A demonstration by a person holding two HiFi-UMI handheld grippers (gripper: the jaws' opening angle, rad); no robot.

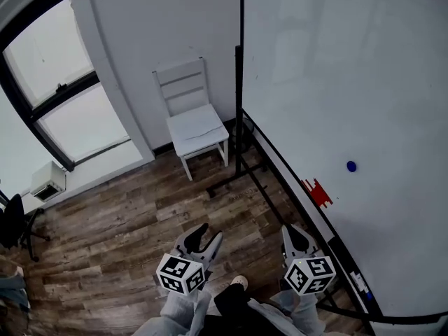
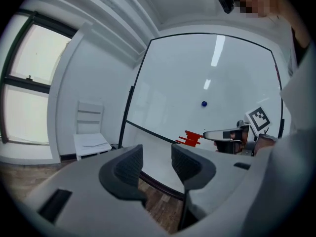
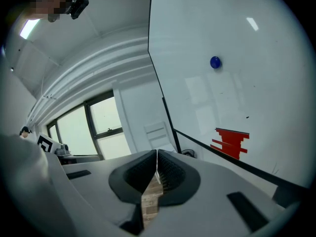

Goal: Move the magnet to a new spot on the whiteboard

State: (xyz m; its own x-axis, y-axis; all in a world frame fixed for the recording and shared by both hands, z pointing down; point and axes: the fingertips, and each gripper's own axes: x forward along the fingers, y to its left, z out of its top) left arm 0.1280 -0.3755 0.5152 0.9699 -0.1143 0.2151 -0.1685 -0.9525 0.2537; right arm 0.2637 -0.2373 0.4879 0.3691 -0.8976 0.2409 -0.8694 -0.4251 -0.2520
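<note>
A small round blue magnet (image 1: 351, 166) sticks to the whiteboard (image 1: 364, 82) on the right, just above a red scribbled mark (image 1: 318, 192). Both grippers hang low over the wood floor, well short of the board. My left gripper (image 1: 210, 234) is open with nothing between its jaws; in the left gripper view (image 2: 157, 164) the magnet (image 2: 204, 103) shows far off, up and right. My right gripper (image 1: 292, 231) is shut and empty; in the right gripper view (image 3: 157, 166) the magnet (image 3: 215, 62) lies high to the right, above the red mark (image 3: 231, 141).
A white wooden chair (image 1: 196, 121) stands against the back wall by the board's black stand (image 1: 239, 152). Markers lie in the tray (image 1: 358, 283) along the board's lower edge. A large window (image 1: 63, 96) fills the left; an office chair (image 1: 14, 226) sits at far left.
</note>
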